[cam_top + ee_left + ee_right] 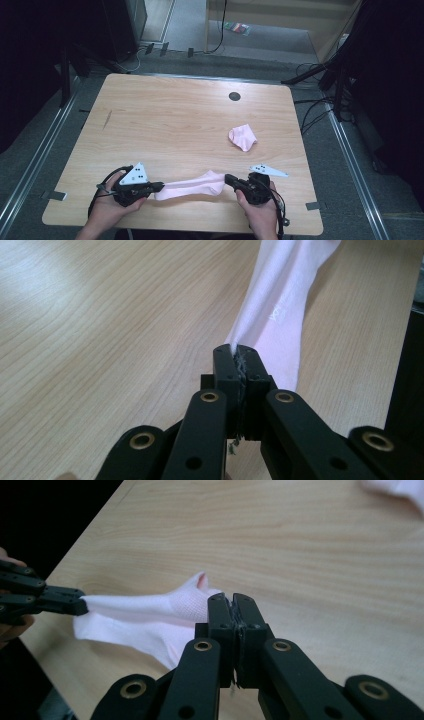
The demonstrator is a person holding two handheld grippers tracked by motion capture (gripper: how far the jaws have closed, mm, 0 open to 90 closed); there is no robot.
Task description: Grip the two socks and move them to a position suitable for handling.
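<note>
Pink sock (189, 186) ends hidden inside both grippers' clamped fingers (226, 371).

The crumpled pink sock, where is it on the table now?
In the high view the crumpled pink sock lies alone right of centre on the wooden table, beyond the right gripper.

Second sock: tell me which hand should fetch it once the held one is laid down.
Right, probably. The crumpled sock lies on the table's right half, just beyond the right gripper. The left gripper sits across the stretched sock, farther off. Both jaws are shut on that sock now.
</note>
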